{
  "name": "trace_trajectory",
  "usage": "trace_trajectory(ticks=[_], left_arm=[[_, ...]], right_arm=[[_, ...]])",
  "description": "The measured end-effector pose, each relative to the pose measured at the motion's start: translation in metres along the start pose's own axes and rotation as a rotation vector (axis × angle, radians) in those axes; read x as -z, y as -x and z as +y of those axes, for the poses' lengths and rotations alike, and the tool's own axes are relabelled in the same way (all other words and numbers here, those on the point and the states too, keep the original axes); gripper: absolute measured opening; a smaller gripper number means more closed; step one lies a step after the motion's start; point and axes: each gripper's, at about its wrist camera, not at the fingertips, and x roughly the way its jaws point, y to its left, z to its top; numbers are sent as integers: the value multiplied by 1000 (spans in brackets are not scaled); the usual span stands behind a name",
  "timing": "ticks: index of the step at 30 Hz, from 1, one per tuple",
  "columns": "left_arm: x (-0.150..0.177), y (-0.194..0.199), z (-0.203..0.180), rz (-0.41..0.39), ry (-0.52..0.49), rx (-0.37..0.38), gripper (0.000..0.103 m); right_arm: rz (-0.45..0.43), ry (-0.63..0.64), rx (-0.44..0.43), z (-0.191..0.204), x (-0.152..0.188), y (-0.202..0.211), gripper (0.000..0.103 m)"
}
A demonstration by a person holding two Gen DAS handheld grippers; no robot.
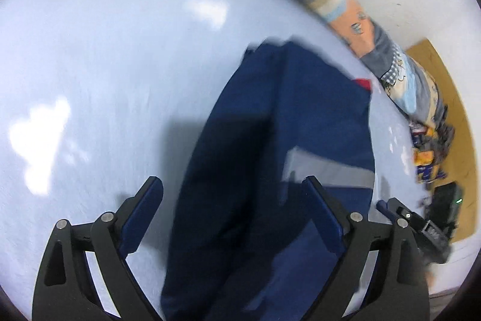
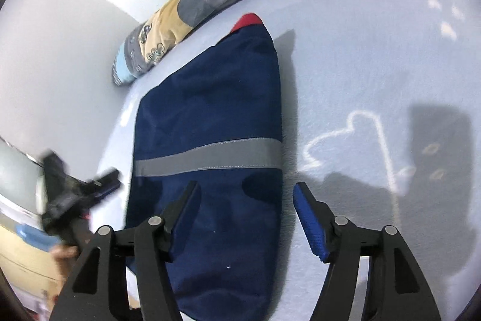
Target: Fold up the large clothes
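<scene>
Navy garment (image 2: pixel 207 122) beneath both spread grippers (image 2: pixel 245 194)

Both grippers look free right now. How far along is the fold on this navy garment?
Done: the navy garment lies as a narrow lengthwise strip on the light blue bedsheet. In hand: nothing; left gripper and right gripper hover open. Left: probably crosswise folds.

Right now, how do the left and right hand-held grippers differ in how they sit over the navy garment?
The left hand-held gripper spreads wide, with one finger over the light blue bedsheet and one over the navy garment. The right hand-held gripper opens narrower, just short of the garment's grey stripe. Both are open and hold nothing.
</scene>
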Motion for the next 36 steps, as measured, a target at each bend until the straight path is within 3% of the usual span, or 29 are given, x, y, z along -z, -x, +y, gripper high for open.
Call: trace_trajectory(ticks=[3, 6, 12, 16, 19, 21, 22, 23, 24, 26, 30, 36], left_arm=[[5, -15, 18, 80, 85, 106, 94], [6, -25, 22, 126, 97, 123, 94], [0, -41, 25, 160, 107, 204, 103], [-4, -47, 19, 143, 88, 220, 103], [-5, -45, 9, 137, 69, 226, 103], [-4, -46, 1, 141, 63, 301, 100], [-2, -50, -8, 163, 65, 391, 95], [3, -52, -24, 182, 19, 400, 95], [7, -51, -42, 173, -72, 299, 95], [12, -53, -59, 167, -121, 227, 95], [18, -51, -81, 183, -89, 354, 95], [58, -58, -173, 232, -233, 412, 95]], right_arm=[[27, -42, -33, -5, 3, -9, 67], [57, -66, -35, -7, 6, -21, 67], [97, -122, -62, -17, 11, -39, 72], [128, -181, -190, -22, 13, -55, 78], [123, -124, -198, -14, 14, -65, 82], [125, -62, -196, -2, 12, -70, 82], [122, -35, -182, 3, 12, -71, 79], [122, -10, -153, 8, 11, -69, 73], [122, 2, -138, 12, 10, -68, 69], [93, 40, -132, 22, 5, -53, 48], [16, 148, -86, 34, 1, -11, 41], [-47, 151, -33, -2, 4, 65, 40]])
